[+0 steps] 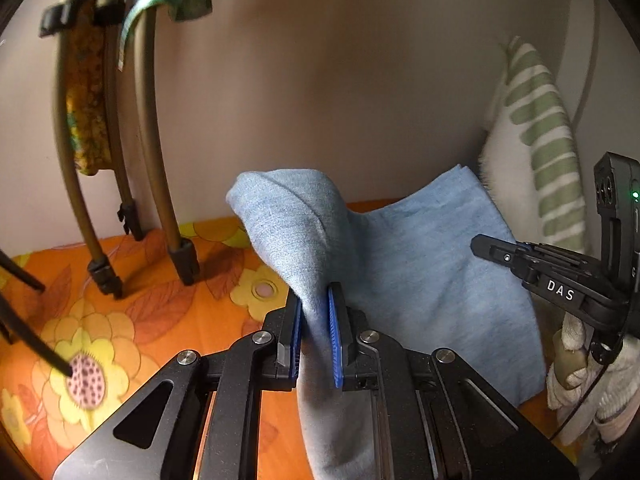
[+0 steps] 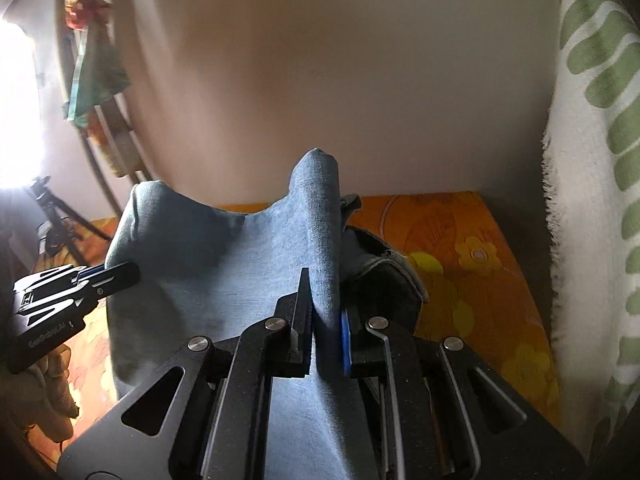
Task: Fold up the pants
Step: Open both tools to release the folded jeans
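Pants point(image 1: 420, 264) edge pinched, both tongs point(image 1: 316, 322)

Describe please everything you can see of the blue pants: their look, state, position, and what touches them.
The pants are light blue, of a soft, denim-like woven cloth. They are lifted at two places and sag between them, the lower part lying on the orange flowered sheet. The left gripper is shut on one raised fold and the right gripper on another. In the right wrist view a darker inner side with a seam shows beside that fold. A green-striped white cushion stands behind them.

Orange floral sheet point(image 1: 120, 320) — striped towel point(image 1: 548, 148), tripod legs point(image 1: 160, 184).
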`<state>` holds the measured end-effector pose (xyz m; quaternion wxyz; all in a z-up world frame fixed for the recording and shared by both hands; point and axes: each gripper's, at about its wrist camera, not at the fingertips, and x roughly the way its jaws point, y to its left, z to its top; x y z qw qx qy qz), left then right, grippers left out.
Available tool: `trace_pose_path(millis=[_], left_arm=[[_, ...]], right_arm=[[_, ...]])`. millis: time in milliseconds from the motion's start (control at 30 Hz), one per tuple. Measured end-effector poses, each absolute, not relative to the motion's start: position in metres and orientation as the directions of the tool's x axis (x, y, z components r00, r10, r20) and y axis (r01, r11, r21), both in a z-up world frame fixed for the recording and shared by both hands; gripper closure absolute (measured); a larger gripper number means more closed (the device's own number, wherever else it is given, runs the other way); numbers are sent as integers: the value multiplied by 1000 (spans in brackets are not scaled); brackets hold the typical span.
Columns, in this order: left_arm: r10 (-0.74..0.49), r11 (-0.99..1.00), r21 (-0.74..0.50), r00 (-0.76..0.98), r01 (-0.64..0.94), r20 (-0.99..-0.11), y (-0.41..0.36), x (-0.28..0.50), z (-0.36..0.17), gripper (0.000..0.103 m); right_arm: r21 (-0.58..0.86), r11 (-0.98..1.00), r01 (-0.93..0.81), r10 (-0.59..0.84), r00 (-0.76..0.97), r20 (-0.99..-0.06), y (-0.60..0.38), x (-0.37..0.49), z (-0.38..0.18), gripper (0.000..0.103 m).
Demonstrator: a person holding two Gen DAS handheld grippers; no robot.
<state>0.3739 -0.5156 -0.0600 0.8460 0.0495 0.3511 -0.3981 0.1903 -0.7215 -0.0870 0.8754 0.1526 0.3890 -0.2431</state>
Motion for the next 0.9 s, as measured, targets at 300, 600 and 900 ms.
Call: trace_pose_path(millis=[300, 600, 900], left_arm=[[-580, 714, -131, 476, 688, -661, -533, 389, -77, 92], [-561, 720, -109, 483, 685, -673, -521, 382, -65, 87], [-586, 705, -127, 472, 698, -658, -502, 357, -46, 87]], right_arm=[[56, 824, 563, -315, 538, -782, -753, 216, -124, 92], [23, 776, 631, -394, 512, -763, -760, 204, -109, 80], [20, 790, 613, -390, 527, -755, -727, 182, -82, 79]])
